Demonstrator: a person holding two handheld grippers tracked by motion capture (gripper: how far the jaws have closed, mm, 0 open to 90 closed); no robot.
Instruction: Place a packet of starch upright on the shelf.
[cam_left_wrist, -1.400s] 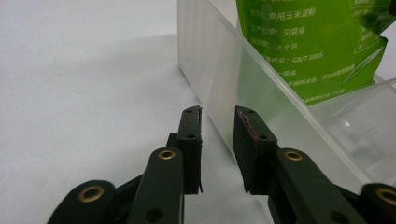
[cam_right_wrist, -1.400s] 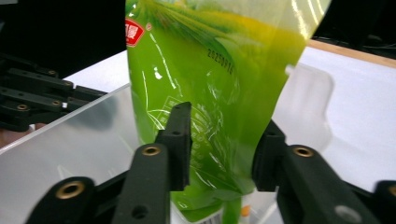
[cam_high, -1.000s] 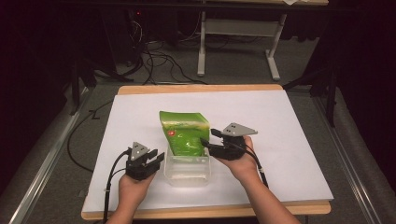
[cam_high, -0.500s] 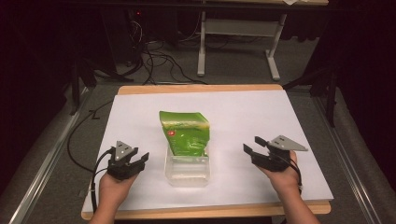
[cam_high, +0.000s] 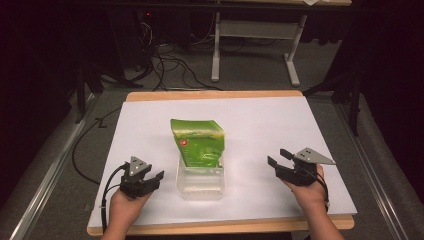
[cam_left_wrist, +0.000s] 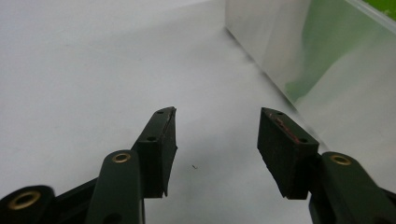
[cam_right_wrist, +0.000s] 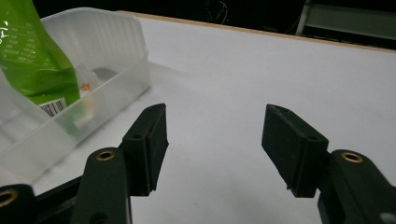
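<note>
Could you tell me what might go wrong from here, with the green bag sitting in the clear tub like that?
The green bag stands with its lower end in the clear tub and leans out over the far rim, so it could slump or tip the light tub. The left gripper, jaws open and holding nothing, sits close beside the tub wall and might nudge it.

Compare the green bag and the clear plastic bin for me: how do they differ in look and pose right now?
The green bag is opaque, printed and soft-looking; the clear plastic bin is see-through, plain and rigid-looking. The bag leans with its lower end inside the bin and its top reaching out over the far rim; the bin sits flat on the white table. Both are untouched, between the two grippers.
</note>
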